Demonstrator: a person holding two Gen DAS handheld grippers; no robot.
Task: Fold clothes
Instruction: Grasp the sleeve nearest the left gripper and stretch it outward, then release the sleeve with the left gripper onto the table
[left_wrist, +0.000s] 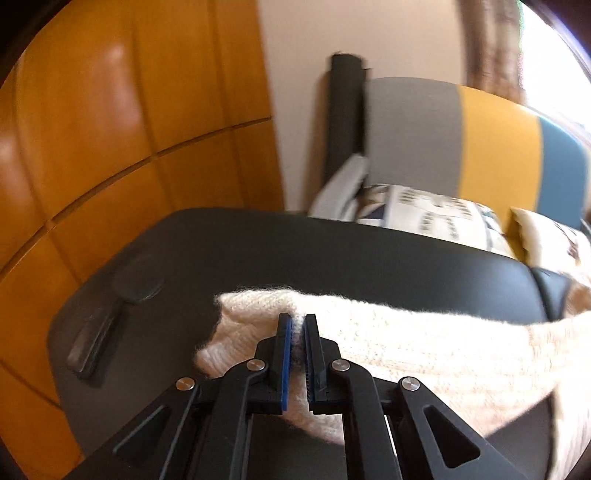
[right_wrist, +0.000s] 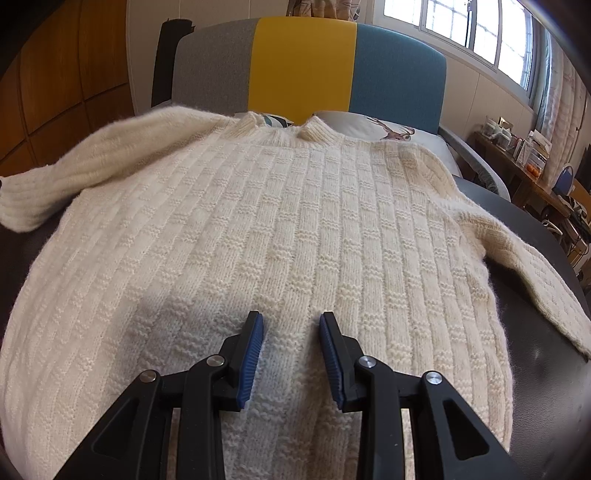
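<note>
A cream knitted sweater (right_wrist: 280, 229) lies spread face up on a black table (right_wrist: 546, 332), collar toward the far side. My right gripper (right_wrist: 291, 321) is open and empty, hovering just above the sweater's lower middle. My left gripper (left_wrist: 298, 321) is shut on the sweater's left sleeve (left_wrist: 388, 343) near its cuff (left_wrist: 229, 339), which is lifted a little over the table (left_wrist: 258, 251). That sleeve also shows in the right wrist view (right_wrist: 74, 173), bent toward the left edge. The other sleeve (right_wrist: 535, 273) lies out to the right.
A sofa with grey, yellow and blue back panels (right_wrist: 303, 62) stands behind the table, with printed cushions (left_wrist: 436, 210) on it. Wooden cabinet doors (left_wrist: 110, 129) are at the left. A dark raised handle-like part (left_wrist: 110, 314) sits on the table's left side. A cluttered desk (right_wrist: 524, 162) is at far right.
</note>
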